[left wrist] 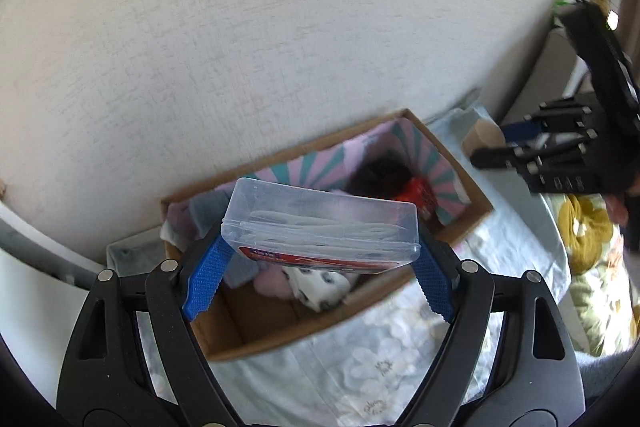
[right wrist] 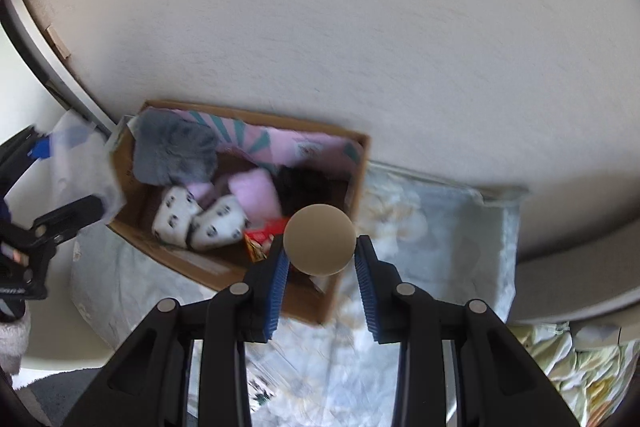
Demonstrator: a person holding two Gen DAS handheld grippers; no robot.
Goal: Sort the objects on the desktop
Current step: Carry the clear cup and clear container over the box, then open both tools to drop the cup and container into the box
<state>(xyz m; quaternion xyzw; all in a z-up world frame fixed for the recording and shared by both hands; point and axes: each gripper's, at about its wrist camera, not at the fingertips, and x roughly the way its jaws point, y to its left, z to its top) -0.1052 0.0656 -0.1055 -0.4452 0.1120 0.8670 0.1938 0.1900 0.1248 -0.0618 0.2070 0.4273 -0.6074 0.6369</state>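
My left gripper (left wrist: 320,267) is shut on a clear plastic case (left wrist: 320,227) with a red label, held above the open cardboard box (left wrist: 460,227). My right gripper (right wrist: 320,259) is shut on a round tan object (right wrist: 320,239) and holds it over the box's near right corner (right wrist: 344,291). The box holds a grey plush (right wrist: 172,155), pink cloth (right wrist: 256,195), white spotted socks (right wrist: 200,219), something black (right wrist: 304,187) and a red packet (right wrist: 260,239). The right gripper also shows in the left wrist view (left wrist: 500,147).
The box sits on a pale floral cloth (right wrist: 432,239) over the table, against a white textured wall (left wrist: 240,47). A yellow flowered fabric (left wrist: 588,235) lies at the right. The left gripper (right wrist: 60,187) shows at the left edge of the right wrist view.
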